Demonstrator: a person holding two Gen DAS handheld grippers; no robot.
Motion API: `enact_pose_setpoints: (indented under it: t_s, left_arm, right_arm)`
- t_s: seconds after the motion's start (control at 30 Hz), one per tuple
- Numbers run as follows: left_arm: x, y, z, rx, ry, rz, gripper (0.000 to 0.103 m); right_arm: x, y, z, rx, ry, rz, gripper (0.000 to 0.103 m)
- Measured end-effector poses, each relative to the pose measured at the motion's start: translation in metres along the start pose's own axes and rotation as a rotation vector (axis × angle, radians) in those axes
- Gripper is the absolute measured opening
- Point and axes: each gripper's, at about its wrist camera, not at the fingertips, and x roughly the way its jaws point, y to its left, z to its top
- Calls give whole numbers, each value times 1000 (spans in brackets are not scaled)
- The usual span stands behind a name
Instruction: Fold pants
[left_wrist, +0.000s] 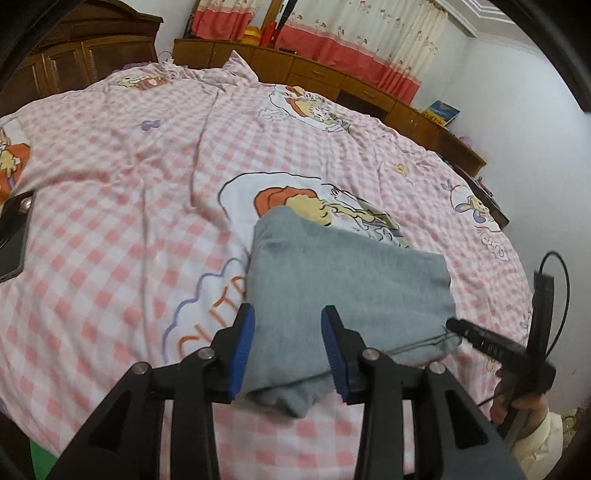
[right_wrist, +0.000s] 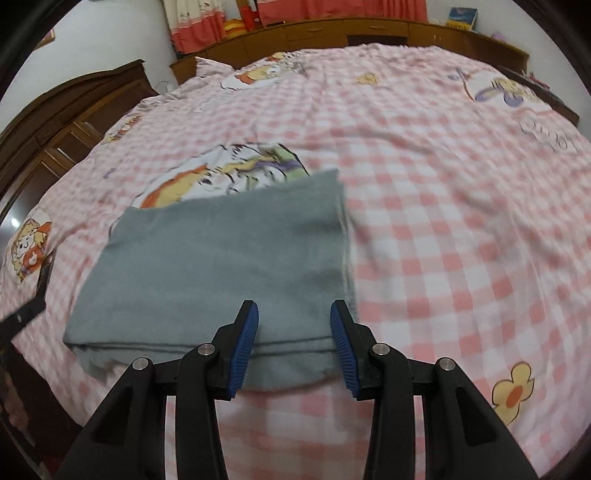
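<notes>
The grey pants (left_wrist: 343, 291) lie folded into a compact rectangle on the pink checked bedspread (left_wrist: 110, 221). My left gripper (left_wrist: 288, 314) is open, its blue-padded jaws standing over the near left part of the fold, holding nothing. The right gripper also shows at the right edge of the left wrist view (left_wrist: 491, 339). In the right wrist view the pants (right_wrist: 221, 258) show stacked layers along the near edge. My right gripper (right_wrist: 294, 308) is open over the near right part of the fold, empty.
A dark phone (left_wrist: 14, 236) lies on the bed at the far left. Wooden cabinets (left_wrist: 332, 77) run along the far side under red and cream curtains (left_wrist: 369, 37). A dark wardrobe (right_wrist: 74, 118) stands to the left. The bed's near edge lies just below the pants.
</notes>
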Motion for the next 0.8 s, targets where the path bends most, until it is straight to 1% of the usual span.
enact_pose_setpoints:
  t_s: [0.07,0.23,0.33,0.4,0.47,0.57,0.7,0.8]
  left_arm:
    - [11,-2,1,-1,20,4,39]
    - [34,7,-9,-24,81,58,39]
    - [35,17,-12,-57,85,68,39]
    - [32,21,-11,-70,78,64,43]
    - [30,22,-8,-73,70,66,54]
    - [27,21,-4,-60,52,65,62]
    - [36,26,-2,-83,63,85,64]
    - [45,31,-4,-117,80,70,65]
  right_arm:
    - [6,-3,-7,-14,23,-40,42]
    - [6,-15,-21,17,51,-17,48]
    - [0,-18,-26,24,52,-18,48]
    - [-8,-18,-28,23,35,-28,48]
    - [-19,-18,-28,23,9,-29,48]
    - [-30,-16,-27,15,-19,-40,48]
    - [-39,-14,-23,16,-40,-44,48]
    - [-46,-10,-19,18,-64,-32,48]
